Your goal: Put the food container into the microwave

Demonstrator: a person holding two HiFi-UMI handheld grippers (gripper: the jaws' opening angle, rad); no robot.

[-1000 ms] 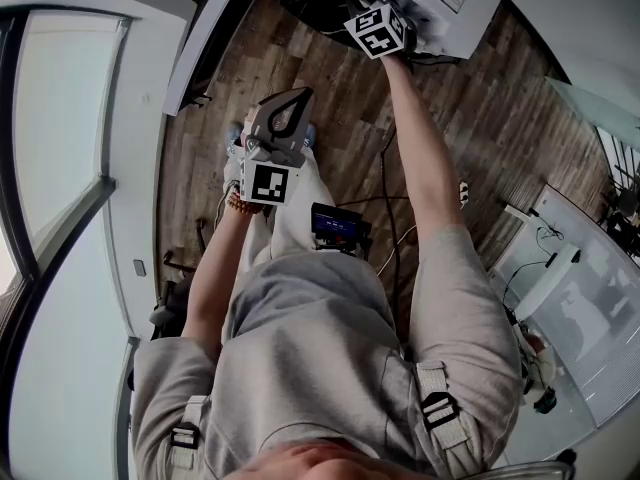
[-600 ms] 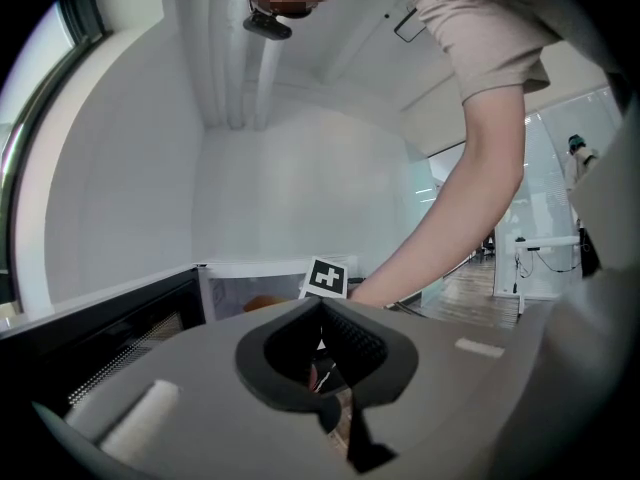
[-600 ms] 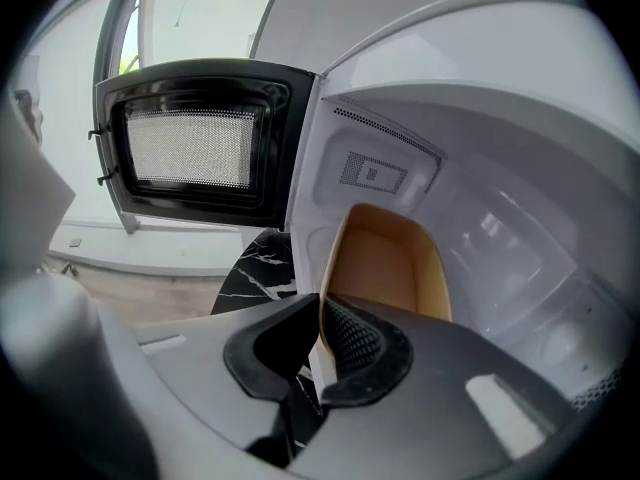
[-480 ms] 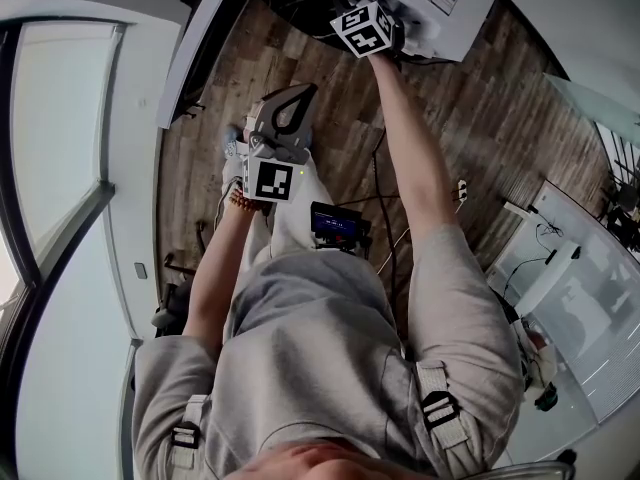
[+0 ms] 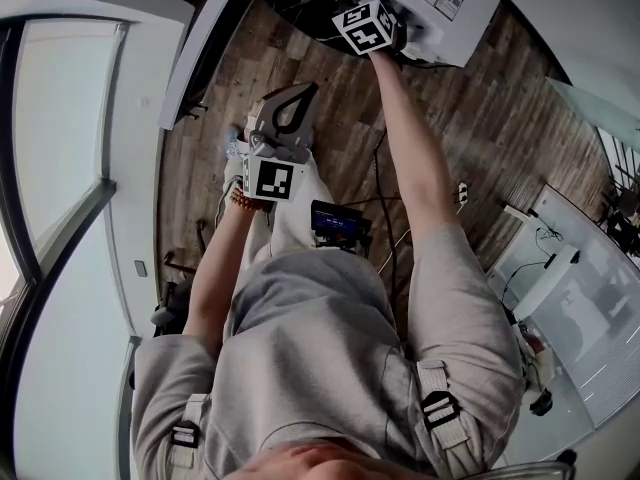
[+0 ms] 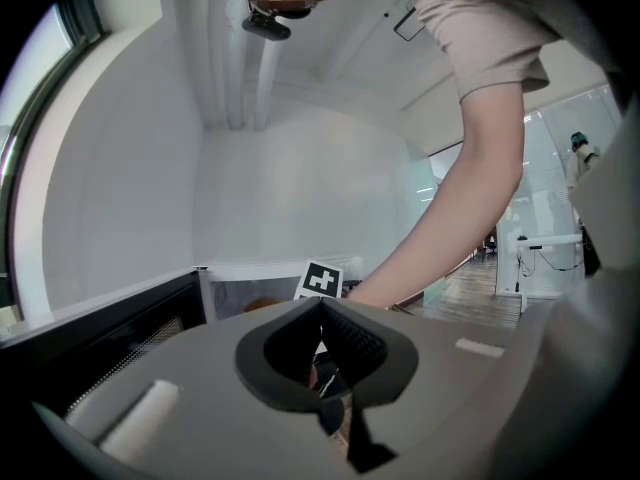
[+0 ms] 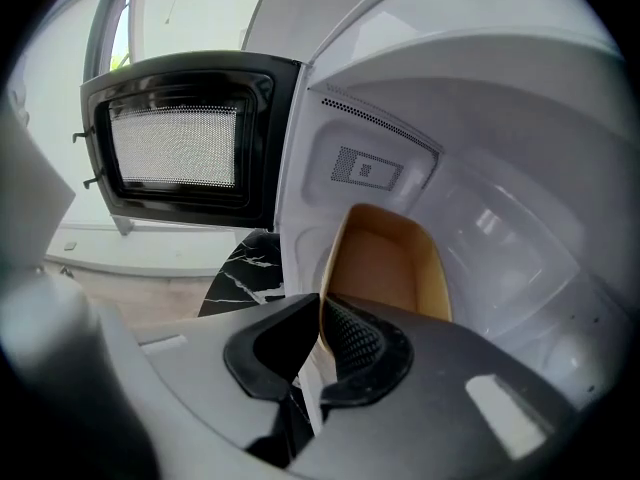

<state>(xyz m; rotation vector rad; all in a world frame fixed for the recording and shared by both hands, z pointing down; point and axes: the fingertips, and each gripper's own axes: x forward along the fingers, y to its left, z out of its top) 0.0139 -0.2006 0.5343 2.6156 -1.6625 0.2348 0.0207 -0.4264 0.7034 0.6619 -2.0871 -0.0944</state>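
Insertion step: the right gripper (image 7: 318, 343) pinches the rim of the food container (image 7: 385, 268) at 12 o'clock inside the microwave (image 7: 480, 168), and probably next lowers and releases it; the left gripper (image 6: 320, 348) idles, pressed together and empty.

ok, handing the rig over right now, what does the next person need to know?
Right gripper: fingers shut on the food container rim.
Left gripper: shut, empty, away from the microwave.
Container is inside the cavity; door open.
Done: container carried in.
Left: set it down if it isn't resting yet (can't tell), release, withdraw, close the door.
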